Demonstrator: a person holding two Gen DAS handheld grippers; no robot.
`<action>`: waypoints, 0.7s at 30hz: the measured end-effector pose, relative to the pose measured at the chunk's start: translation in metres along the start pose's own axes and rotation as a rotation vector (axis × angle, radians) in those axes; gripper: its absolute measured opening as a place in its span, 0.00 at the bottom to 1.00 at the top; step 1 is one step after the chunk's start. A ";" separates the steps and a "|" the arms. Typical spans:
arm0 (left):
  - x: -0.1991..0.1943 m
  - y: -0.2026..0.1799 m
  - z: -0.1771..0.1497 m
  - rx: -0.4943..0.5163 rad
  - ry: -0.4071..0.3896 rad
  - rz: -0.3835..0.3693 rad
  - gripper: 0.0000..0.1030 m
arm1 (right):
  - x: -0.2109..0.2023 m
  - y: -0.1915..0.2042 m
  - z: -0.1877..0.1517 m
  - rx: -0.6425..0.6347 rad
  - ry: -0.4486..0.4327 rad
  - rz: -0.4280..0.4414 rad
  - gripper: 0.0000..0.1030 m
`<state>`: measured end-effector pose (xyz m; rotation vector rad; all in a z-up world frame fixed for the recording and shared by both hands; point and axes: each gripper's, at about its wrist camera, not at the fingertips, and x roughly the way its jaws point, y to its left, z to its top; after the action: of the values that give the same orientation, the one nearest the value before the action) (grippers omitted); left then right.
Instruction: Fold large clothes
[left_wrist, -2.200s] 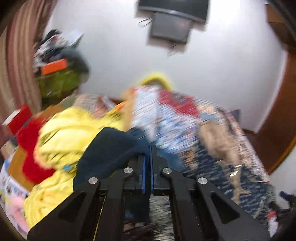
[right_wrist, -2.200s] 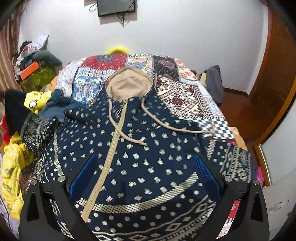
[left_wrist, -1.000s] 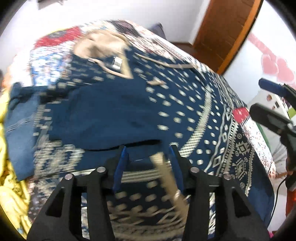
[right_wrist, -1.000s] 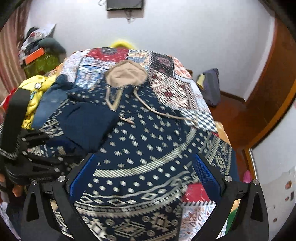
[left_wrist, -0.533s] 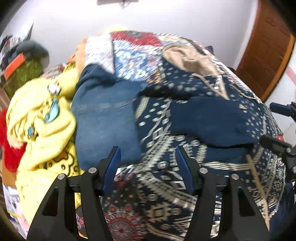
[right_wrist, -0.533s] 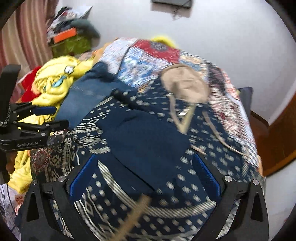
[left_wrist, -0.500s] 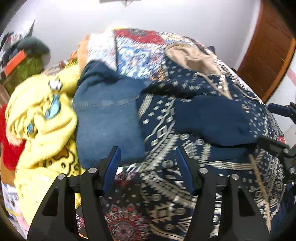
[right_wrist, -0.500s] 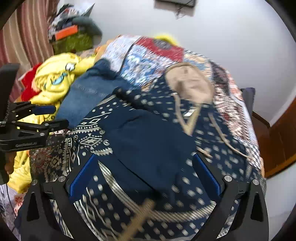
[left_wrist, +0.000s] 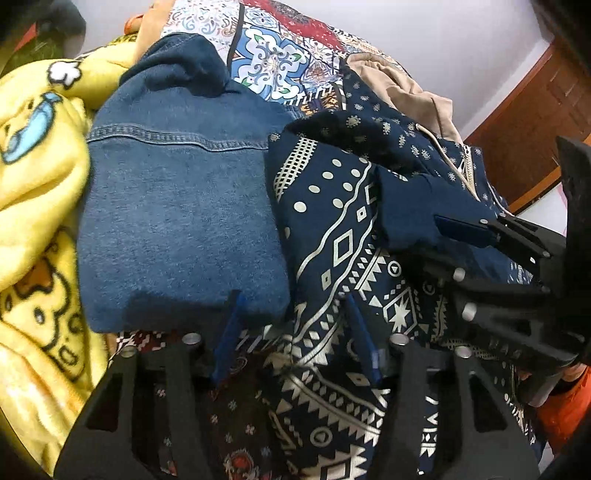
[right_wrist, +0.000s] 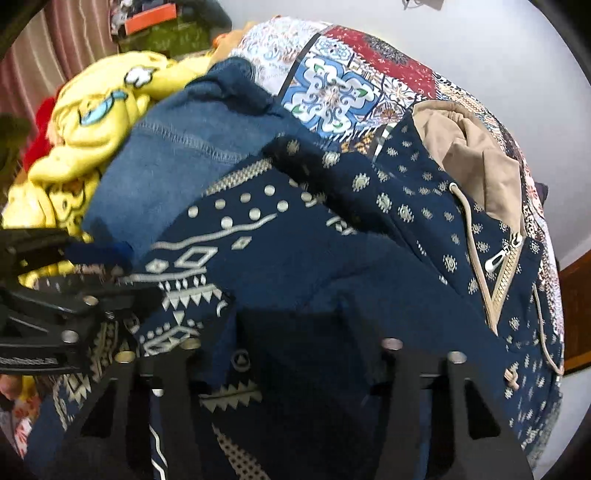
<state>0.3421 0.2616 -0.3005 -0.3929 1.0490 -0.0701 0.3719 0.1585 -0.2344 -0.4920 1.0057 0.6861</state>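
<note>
Hoodie (left_wrist: 354, 236): navy with pale geometric print, lying spread over the patchwork bedspread (left_wrist: 280, 62), one side turned in so that the plain navy lining is showing on top.
Hood (right_wrist: 476, 155): tan-lined, lying flat at the far end of the hoodie, with a drawcord running down from it beside the zip pull (right_wrist: 500, 258).
Folded-over panel (right_wrist: 332, 266): plain dark blue, sitting across the middle of the printed front.
Left claw (left_wrist: 299, 343): I am holding it low over the near printed hem, with its blue-padded fingers (left_wrist: 227, 332) standing apart and printed cloth showing between them; nothing is pinched.
Right claw (right_wrist: 291, 332): I am pressing it down into the dark fold of the hoodie; its fingertips are sinking out of sight in the cloth, so I cannot tell whether they are closing on anything. In the left wrist view one blue pad is lying against the edge of the plain panel.
Denim garment (left_wrist: 177, 206): folded, lying on the bed just beside the hoodie, touching its edge.
Yellow blanket (left_wrist: 37, 177): cartoon-printed, bunching beyond the denim.
Wall (right_wrist: 498, 44): white, rising behind the bed.
</note>
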 end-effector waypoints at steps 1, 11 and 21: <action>0.001 -0.001 0.001 0.001 0.000 -0.009 0.44 | -0.002 -0.003 0.000 0.009 -0.008 0.002 0.26; 0.005 0.006 0.012 -0.075 -0.011 -0.030 0.03 | -0.071 -0.064 -0.016 0.154 -0.158 -0.040 0.11; -0.011 -0.018 0.011 -0.062 -0.023 0.095 0.02 | -0.140 -0.146 -0.060 0.339 -0.256 -0.120 0.11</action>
<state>0.3484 0.2502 -0.2803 -0.3983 1.0474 0.0521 0.3907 -0.0232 -0.1280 -0.1607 0.8216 0.4456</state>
